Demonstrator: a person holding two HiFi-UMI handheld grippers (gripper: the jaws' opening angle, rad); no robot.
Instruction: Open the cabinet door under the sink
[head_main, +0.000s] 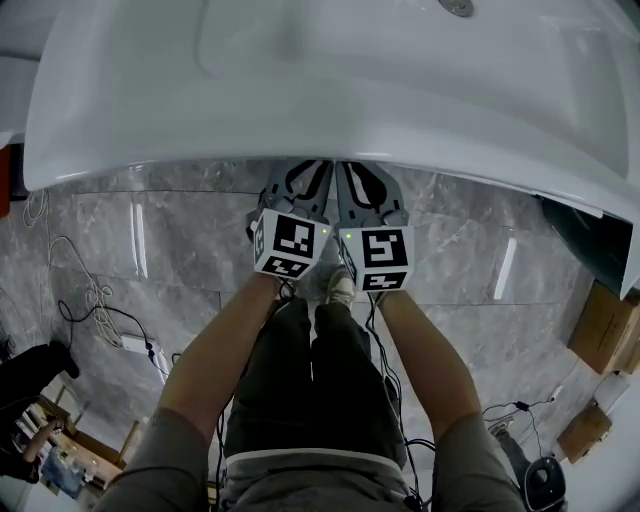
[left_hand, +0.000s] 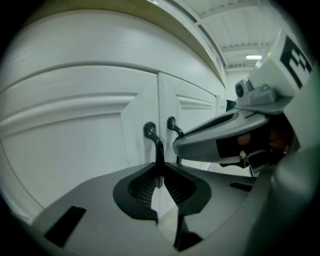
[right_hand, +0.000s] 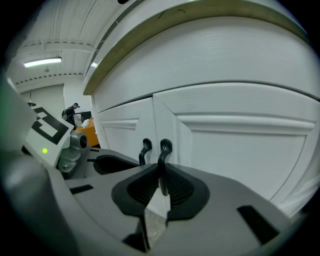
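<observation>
Left gripper (left_hand: 159, 172) jaws narrow, clamped on left door handle (left_hand: 155, 142). Right gripper (right_hand: 161, 182) jaws narrow, clamped on right door handle (right_hand: 163, 155). Cabinet doors (right_hand: 235, 160) sit under the white sink (head_main: 300, 90), both look shut. Black-and-white marker cubes (head_main: 290, 243) carry no letters.

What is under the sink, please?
Two shut white cabinet doors; the left gripper's jaws clamp the left handle, the right gripper's the right handle. The inside is hidden behind them.
</observation>
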